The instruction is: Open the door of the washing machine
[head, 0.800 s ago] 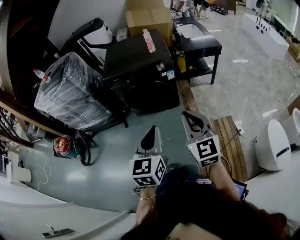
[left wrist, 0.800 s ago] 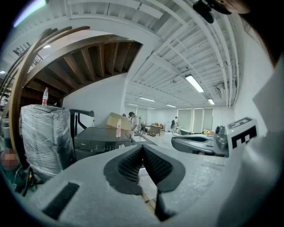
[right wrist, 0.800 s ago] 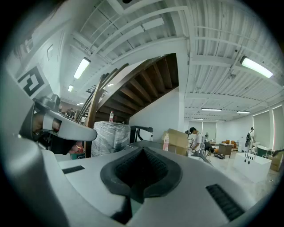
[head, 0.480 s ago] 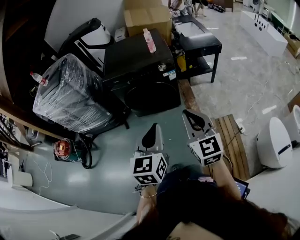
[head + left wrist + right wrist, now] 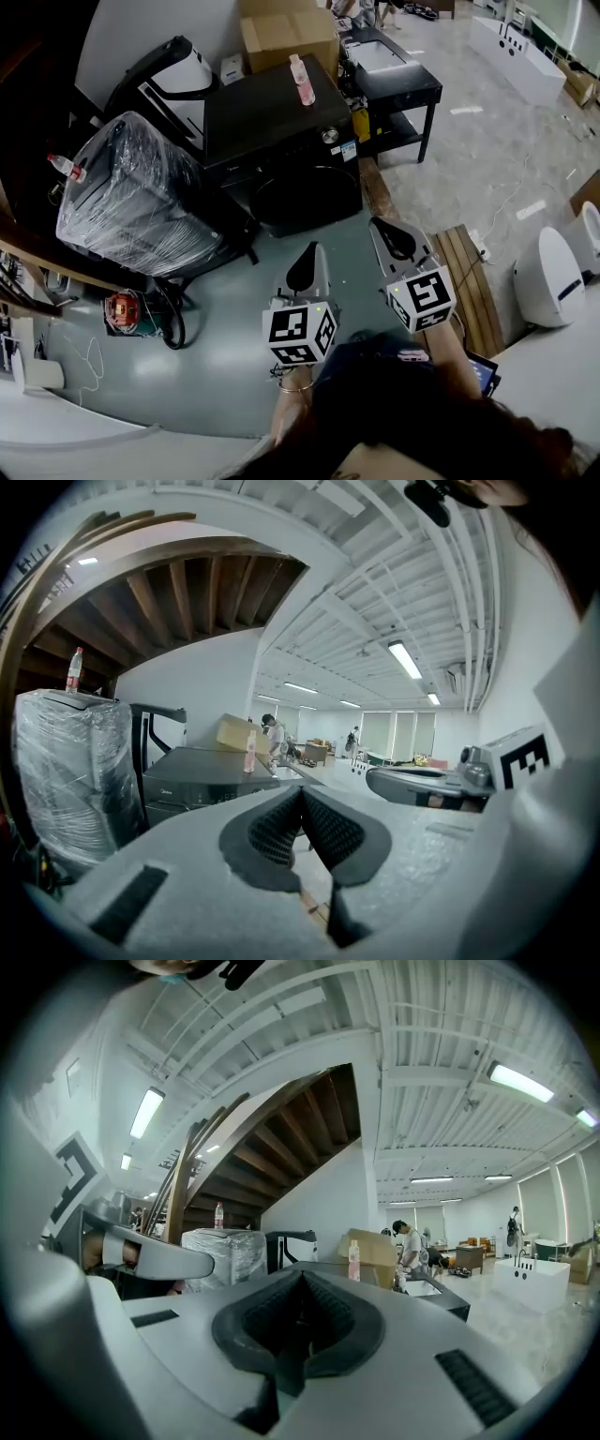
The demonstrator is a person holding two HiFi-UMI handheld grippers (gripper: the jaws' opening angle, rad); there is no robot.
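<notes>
Floor (image 5: 216, 347): grey, it separates you from the far washing machine (image 5: 272, 122); its round door (image 5: 305, 197) is shut and faces you.
Left gripper (image 5: 306, 265), right gripper (image 5: 395, 240): both jaws pressed together, empty, aimed at it, probably for your approach.
</notes>
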